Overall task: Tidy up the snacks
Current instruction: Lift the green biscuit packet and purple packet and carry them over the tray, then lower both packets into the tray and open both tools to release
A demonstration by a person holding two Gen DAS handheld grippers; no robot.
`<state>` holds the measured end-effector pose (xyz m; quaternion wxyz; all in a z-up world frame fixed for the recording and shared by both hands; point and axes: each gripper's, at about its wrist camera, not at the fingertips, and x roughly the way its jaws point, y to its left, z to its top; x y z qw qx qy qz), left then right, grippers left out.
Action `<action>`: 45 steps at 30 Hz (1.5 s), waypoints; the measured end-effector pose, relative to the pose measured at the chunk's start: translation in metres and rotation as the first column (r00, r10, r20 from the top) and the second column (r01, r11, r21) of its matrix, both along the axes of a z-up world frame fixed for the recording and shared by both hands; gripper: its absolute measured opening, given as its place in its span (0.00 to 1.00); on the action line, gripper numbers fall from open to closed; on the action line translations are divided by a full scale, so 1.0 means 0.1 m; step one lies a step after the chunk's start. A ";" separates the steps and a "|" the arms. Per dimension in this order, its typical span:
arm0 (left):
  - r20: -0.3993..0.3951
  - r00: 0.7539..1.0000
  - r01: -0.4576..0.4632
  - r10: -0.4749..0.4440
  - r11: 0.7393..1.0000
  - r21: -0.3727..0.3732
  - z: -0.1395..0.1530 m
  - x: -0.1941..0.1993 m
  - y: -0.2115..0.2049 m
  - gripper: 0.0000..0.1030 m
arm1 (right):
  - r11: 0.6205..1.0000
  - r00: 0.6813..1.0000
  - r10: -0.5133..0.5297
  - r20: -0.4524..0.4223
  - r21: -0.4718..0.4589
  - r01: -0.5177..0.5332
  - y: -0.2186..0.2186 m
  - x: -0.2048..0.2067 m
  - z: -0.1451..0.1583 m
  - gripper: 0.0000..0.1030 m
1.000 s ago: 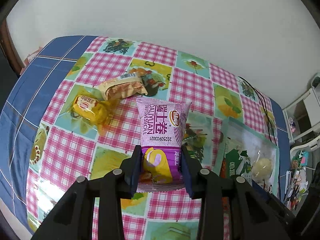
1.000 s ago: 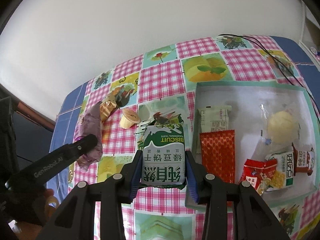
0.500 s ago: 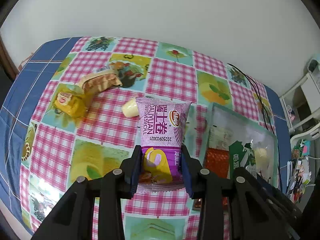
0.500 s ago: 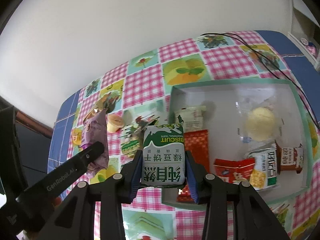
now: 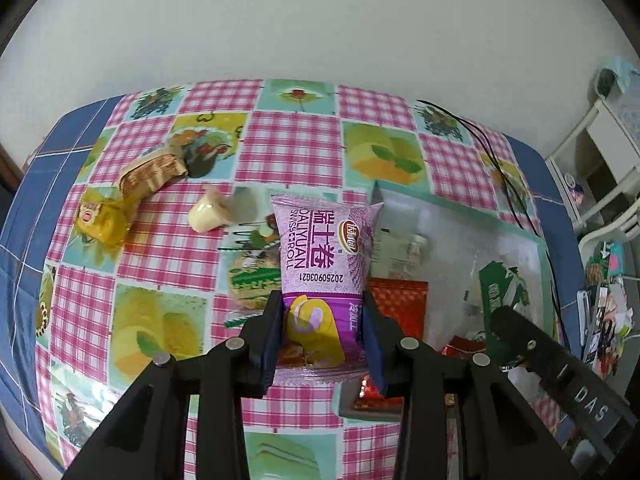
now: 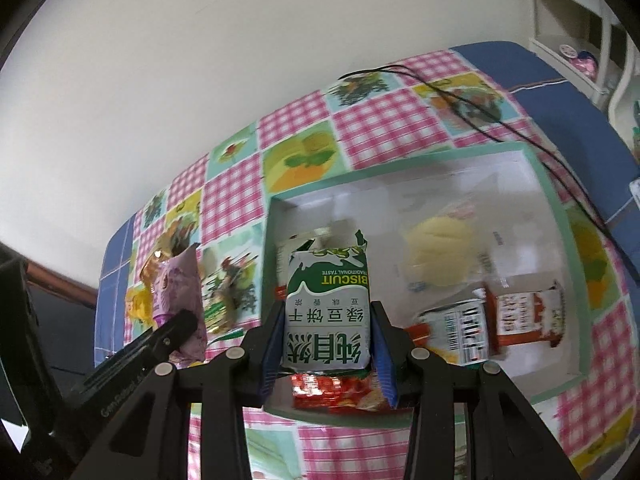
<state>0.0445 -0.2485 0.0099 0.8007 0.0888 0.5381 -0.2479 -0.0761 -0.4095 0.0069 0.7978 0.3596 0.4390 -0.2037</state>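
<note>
Left wrist view first. Left gripper [image 5: 323, 344] clamped on purple Swiss-roll packet [image 5: 322, 252] — pads pressing its lower sides, packet upright above the patchwork tablecloth [image 5: 292, 140]. At 10 o'clock from the packet: cream jelly cup [image 5: 205, 218], lying tipped on the cloth; farther out the same way, tan wrapped cake [image 5: 152, 172] touching yellow wrapped snack [image 5: 100, 220]. At 3 o'clock: white tray [image 5: 536, 256] with a green rim, holding red foil packet [image 5: 400, 300] just beside the purple packet. At 4 o'clock: right gripper's black finger [image 5: 516, 328] over the tray, pressed against green biscuit packet [image 5: 500, 288].

Right wrist view next. Right gripper [image 6: 326, 348] closed on green biscuit packet [image 6: 328, 312] — held upright over the near left corner of white tray [image 6: 556, 216]. Beneath the packet, at 6 o'clock: red foil packet [image 6: 320, 392]. At 2 o'clock: pale round bun [image 6: 440, 252] in clear wrap. At 3 o'clock: red-and-white snack packets [image 6: 492, 324], blurred, side by side. At 9 o'clock, outside the tray: left gripper's finger [image 6: 176, 328] with purple Swiss-roll packet [image 6: 178, 284] over the cloth. At 1 o'clock, past the tray's far corner: black cable [image 6: 472, 108] trailing across the tablecloth.
</note>
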 end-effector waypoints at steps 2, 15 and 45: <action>0.002 1.000 0.012 -0.012 1.000 0.004 -0.01 -0.04 -0.06 0.37 | 1.000 1.000 -0.014 -0.003 -0.004 0.014 -0.07 -0.06 0.01 0.41; 0.011 0.997 0.082 -0.082 0.996 0.034 -0.08 -0.24 -0.38 0.37 | 0.993 0.993 -0.111 -0.051 -0.053 0.108 -0.63 -0.45 -0.04 0.41; 0.037 0.982 0.183 -0.184 0.983 0.027 -0.31 -0.44 -0.94 0.37 | 0.980 0.986 -0.167 -0.030 -0.113 0.163 -0.99 -0.61 -0.22 0.42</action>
